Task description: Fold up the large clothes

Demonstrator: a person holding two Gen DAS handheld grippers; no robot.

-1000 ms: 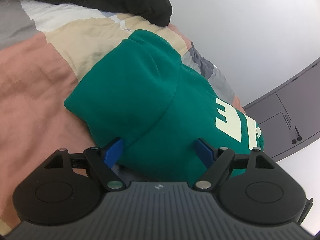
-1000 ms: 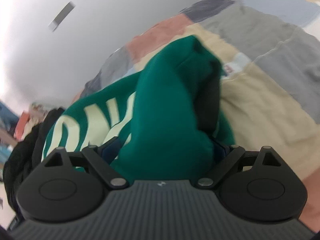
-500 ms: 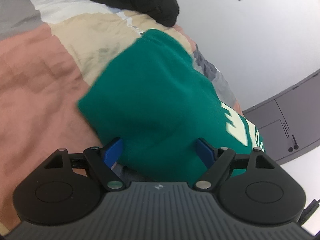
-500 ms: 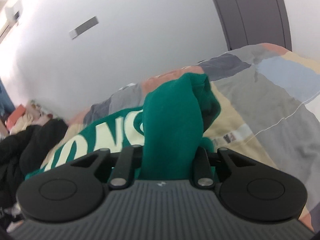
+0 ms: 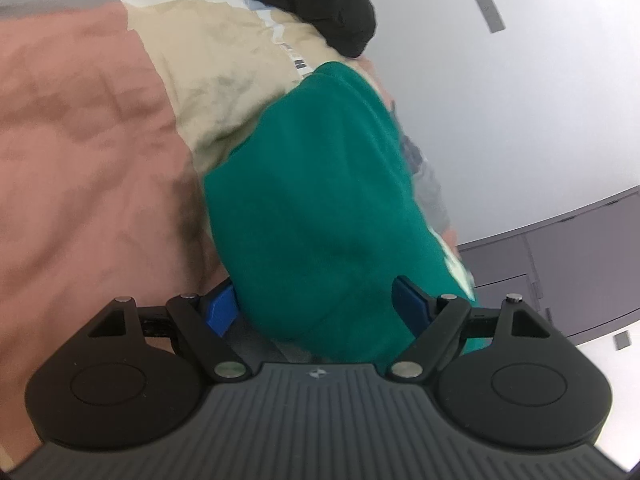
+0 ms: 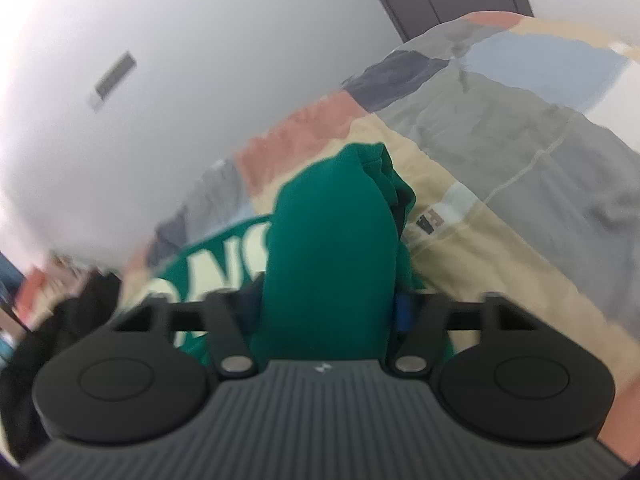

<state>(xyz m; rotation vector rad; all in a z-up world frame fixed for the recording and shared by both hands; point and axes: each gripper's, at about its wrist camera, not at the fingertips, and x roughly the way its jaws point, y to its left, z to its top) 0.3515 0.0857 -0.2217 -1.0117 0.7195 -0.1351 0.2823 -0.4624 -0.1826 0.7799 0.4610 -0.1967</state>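
Note:
A green sweatshirt (image 5: 320, 208) with cream lettering lies bunched on a patchwork bedspread (image 5: 88, 152). My left gripper (image 5: 314, 308) has its blue fingers wide apart with a thick fold of the green fabric between them; the jaws stand open. In the right wrist view the same sweatshirt (image 6: 332, 248) rises in a tall fold straight ahead. My right gripper (image 6: 326, 312) is closed tight on that fold, lifting it off the bed. The cream letters (image 6: 208, 268) show to the left of the fold.
A black garment (image 5: 320, 4) lies at the far end of the bed, also at the left in the right wrist view (image 6: 60, 320). A white wall (image 5: 520, 100) and a grey cabinet (image 5: 568, 272) stand beyond the bed.
The right gripper closed on the green fold and lifted it. The left gripper stayed open while the fabric bunched narrower and the view swung left, hiding most of the lettering.

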